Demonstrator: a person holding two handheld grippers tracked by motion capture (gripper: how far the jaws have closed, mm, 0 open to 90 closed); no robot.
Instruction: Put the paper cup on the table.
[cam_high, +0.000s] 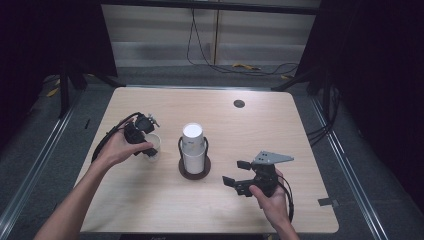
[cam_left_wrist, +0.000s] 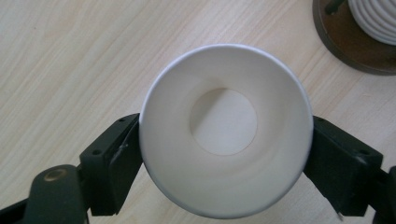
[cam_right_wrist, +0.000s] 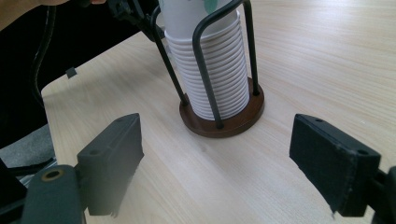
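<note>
A stack of white paper cups (cam_high: 193, 145) stands in a black wire holder with a round brown base (cam_high: 194, 171) at the table's middle. Left of it, my left gripper (cam_high: 149, 145) is shut on a single white paper cup (cam_high: 155, 146). In the left gripper view the cup (cam_left_wrist: 225, 93) is seen from above, mouth up, with a black pad against each side of it; my left gripper (cam_left_wrist: 226, 156) points down. Whether the cup rests on the table I cannot tell. My right gripper (cam_high: 236, 171) stands open to the right of the holder, jaws toward the stack (cam_right_wrist: 219, 70), nothing between them (cam_right_wrist: 219, 161).
The pale wooden table (cam_high: 280, 130) has a dark round grommet (cam_high: 239, 103) near its far edge. The holder's base (cam_left_wrist: 355, 51) lies close to the held cup. Cables trail from both grippers, and more lie on the floor beyond the table.
</note>
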